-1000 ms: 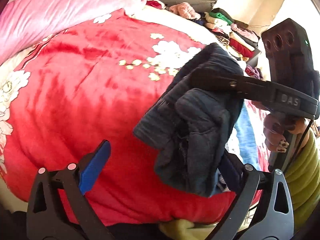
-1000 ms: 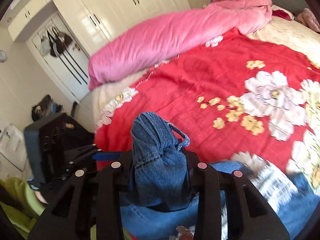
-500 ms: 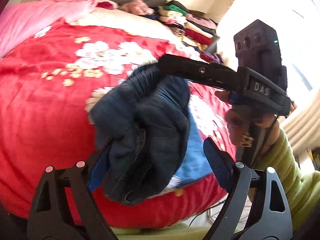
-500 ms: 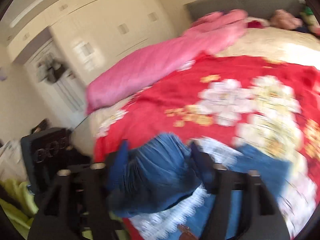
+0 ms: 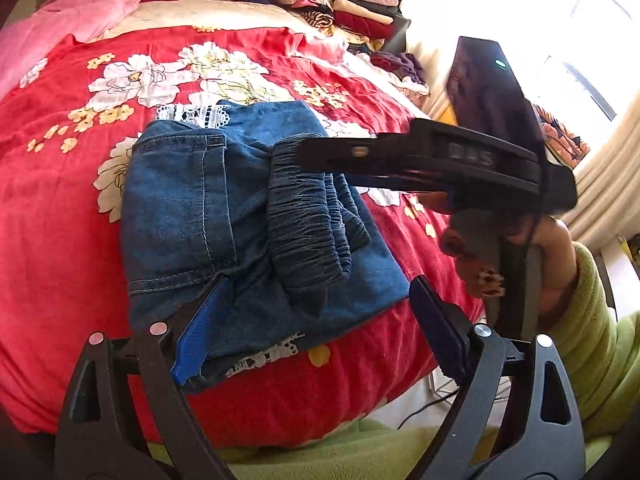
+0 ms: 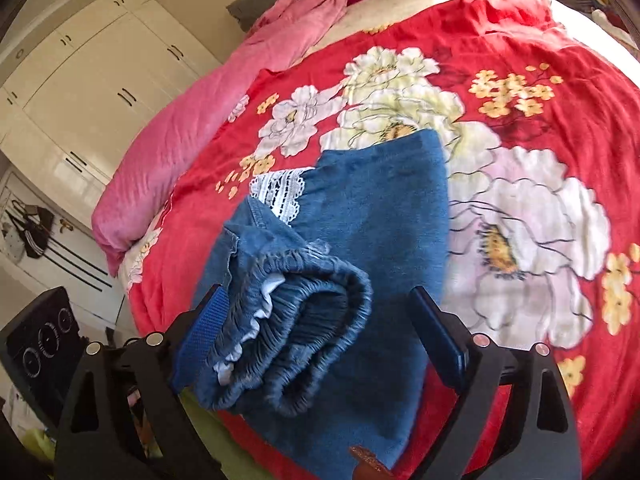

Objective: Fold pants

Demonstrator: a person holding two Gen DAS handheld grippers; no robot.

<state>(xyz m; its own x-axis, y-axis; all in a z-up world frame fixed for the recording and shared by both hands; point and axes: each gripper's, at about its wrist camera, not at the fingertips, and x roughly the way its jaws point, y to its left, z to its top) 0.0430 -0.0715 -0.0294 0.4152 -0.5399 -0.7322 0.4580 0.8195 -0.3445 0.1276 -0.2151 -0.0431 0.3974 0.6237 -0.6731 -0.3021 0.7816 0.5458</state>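
pants (image 5: 224,216) now down on bed — loose between both wide-open hand-held grippers

The blue denim pants (image 5: 240,220), earlier hanging bunched from the right gripper (image 6: 316,336), now lie folded on the red floral blanket (image 5: 60,240); its jaws have just opened.

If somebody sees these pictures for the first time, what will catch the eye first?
First, the folded blue denim pants with the gathered elastic waistband on top, lying near the front edge of the red floral bedspread. Both the left gripper and the right gripper hang open over them. At the far corner of the bed sits a stack of folded clothes.
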